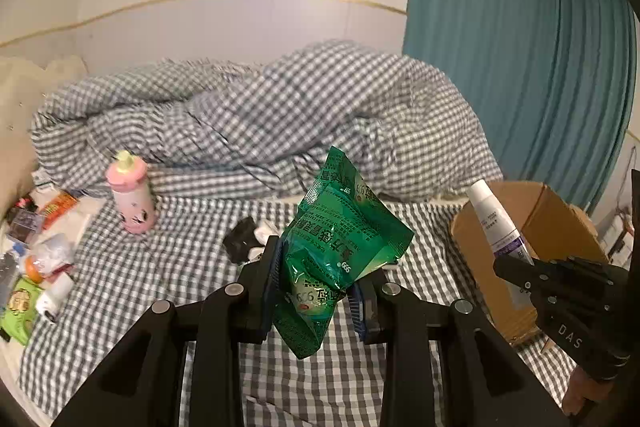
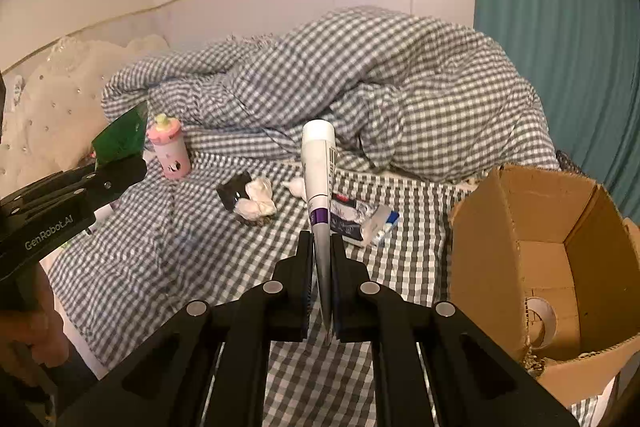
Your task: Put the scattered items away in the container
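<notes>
I am mid-carry with both loads off the bed. My left gripper (image 1: 316, 291) is clamped on a crinkled green sachet (image 1: 340, 239), which stands between the fingers, long axis up and leaning slightly right, top corner pointing away from me. My right gripper (image 2: 322, 263) pinches a white tube (image 2: 318, 163) by its flat crimped end, cap pointing up and forward. The cardboard box (image 2: 480, 227) sits open to its right; next I judge both must swing over it and release.
</notes>
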Tool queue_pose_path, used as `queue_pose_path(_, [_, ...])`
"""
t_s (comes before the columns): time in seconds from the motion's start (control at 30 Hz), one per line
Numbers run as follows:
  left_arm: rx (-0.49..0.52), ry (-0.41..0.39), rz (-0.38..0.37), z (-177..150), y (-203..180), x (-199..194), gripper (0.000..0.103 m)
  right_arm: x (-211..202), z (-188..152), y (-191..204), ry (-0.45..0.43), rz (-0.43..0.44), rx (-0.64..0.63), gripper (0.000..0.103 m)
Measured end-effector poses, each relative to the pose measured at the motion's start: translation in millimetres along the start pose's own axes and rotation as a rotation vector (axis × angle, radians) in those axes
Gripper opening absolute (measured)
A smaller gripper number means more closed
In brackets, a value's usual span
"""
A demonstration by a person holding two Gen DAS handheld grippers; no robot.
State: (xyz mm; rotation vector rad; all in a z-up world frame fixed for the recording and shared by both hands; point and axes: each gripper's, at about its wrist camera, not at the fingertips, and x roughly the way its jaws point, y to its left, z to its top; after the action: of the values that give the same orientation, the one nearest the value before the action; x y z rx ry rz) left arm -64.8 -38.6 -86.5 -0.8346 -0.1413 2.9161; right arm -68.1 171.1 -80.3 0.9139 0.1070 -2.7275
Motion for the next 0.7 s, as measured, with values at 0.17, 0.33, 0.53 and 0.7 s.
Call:
queue_pose_path(0.17, [-0.009,-0.048,0.009,6.9,-2.2,-30.1,0.03,-23.0,5.7,4.2,-0.042,-0.007,0.001,0.007])
queue_pose_path(0.33, [0.013,-0.088,0.002,11.0,-11.1,-56.1,0.03,-42.4,6.2,8.7,-0.077,-0.013,0.0,0.007])
queue_pose_path(0.53, [0.032,-0.126,-0.003,13.6,-23.5,-77.7,0.03,-56.9,7.9,11.9,-0.102,-0.013,-0.006,0.007])
queue_pose_path(0.7, [0.039,-0.142,-0.003,16.3,-34.1,-87.5,0.03,-71.5,8.3,9.1,-0.127,-0.024,-0.006,0.007])
